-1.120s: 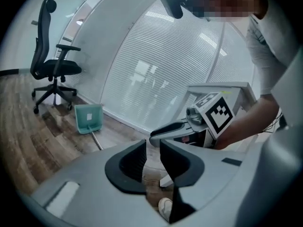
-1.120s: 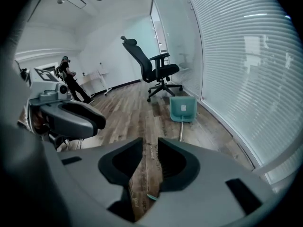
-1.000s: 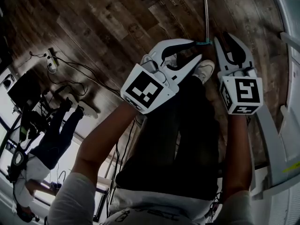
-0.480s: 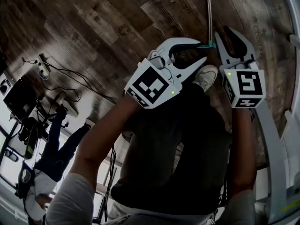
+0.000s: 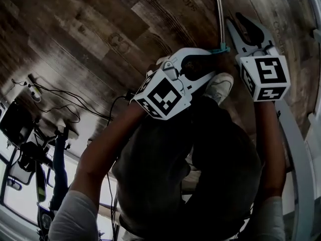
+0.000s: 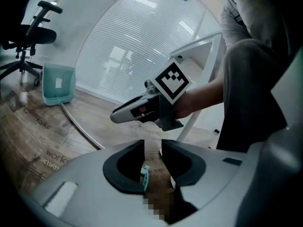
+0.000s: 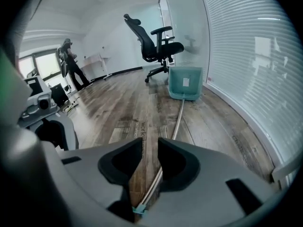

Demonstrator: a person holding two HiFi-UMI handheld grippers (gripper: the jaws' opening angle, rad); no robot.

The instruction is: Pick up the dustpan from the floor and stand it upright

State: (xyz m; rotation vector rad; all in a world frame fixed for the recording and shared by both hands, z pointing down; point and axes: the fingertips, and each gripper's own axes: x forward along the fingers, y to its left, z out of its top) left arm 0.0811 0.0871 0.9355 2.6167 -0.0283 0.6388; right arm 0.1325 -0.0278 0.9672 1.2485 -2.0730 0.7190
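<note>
The teal dustpan (image 7: 185, 82) lies on the wood floor by the blinds. Its long metal handle (image 7: 177, 122) runs back toward me and ends in a teal clip (image 5: 220, 48). My left gripper (image 5: 216, 62) is at that handle end. Its jaws are opening, with the clip (image 6: 145, 178) low between them and the pads not pressing it. My right gripper (image 5: 234, 20) hangs just right of the handle (image 5: 219, 14), a little further along it. It is open, and the handle passes under the gap between its jaws. The right gripper (image 6: 137, 111) also shows in the left gripper view.
A black office chair (image 7: 154, 41) stands behind the dustpan. A white desk leg (image 5: 296, 154) runs along the right. My own leg and shoe (image 5: 219, 87) are directly below the grippers. Cables (image 5: 55, 102) and a person (image 7: 71, 63) are off to the left.
Both grippers have sunk toward the floor and the handle's end. The left gripper's jaws have spread wider around the teal clip.
</note>
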